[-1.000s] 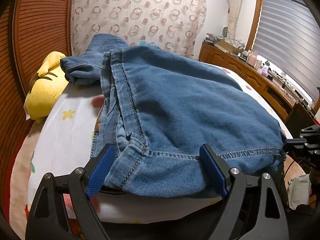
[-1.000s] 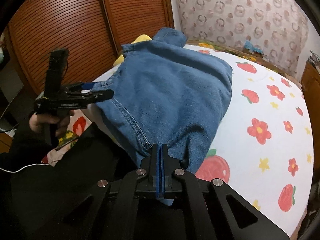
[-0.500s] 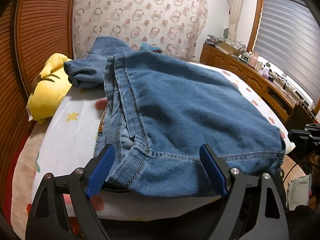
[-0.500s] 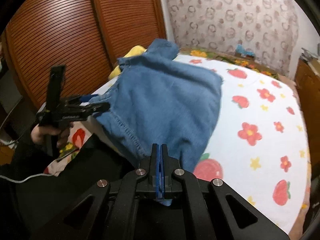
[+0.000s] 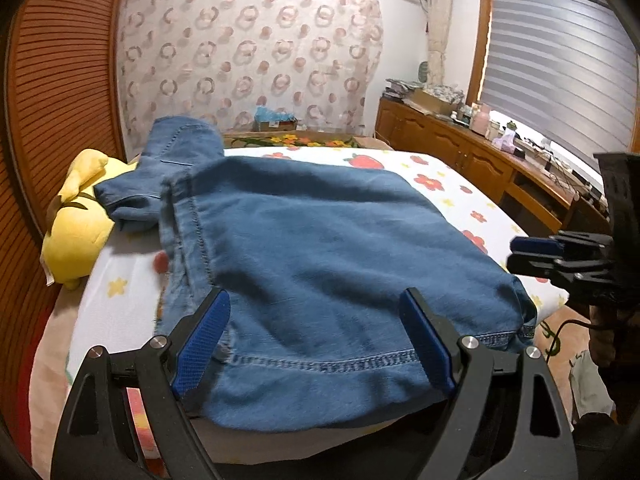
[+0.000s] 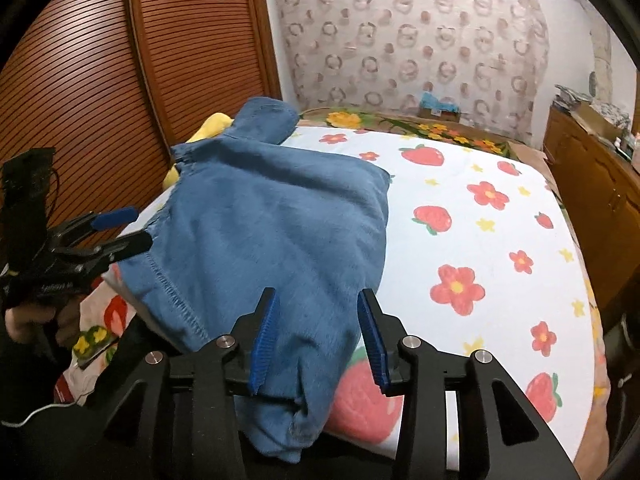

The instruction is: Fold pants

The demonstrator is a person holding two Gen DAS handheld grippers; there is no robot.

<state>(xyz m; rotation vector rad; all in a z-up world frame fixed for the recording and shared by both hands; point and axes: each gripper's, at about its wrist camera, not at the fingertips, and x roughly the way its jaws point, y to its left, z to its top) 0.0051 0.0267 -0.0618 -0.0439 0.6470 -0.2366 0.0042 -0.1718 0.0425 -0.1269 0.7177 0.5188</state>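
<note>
The blue denim pants [image 5: 320, 264] lie folded on the bed, hem edge hanging over the near side. They also show in the right wrist view [image 6: 272, 232]. My left gripper [image 5: 316, 340] is open, its blue pads on either side of the hem, holding nothing. My right gripper [image 6: 318, 340] is open over the pants' near corner, holding nothing. The right gripper also shows at the right of the left wrist view [image 5: 560, 256], and the left gripper at the left of the right wrist view [image 6: 108, 236].
The bed sheet [image 6: 480, 240] is white with strawberries and flowers. A yellow plush toy [image 5: 76, 232] lies at the bed's left by the slatted wooden doors [image 6: 100, 80]. A wooden cabinet [image 5: 480, 160] with clutter runs along the right wall.
The right gripper has opened and let go of the pants' corner. The pants have settled flatter on the bed. The left gripper stays open and has pulled back slightly.
</note>
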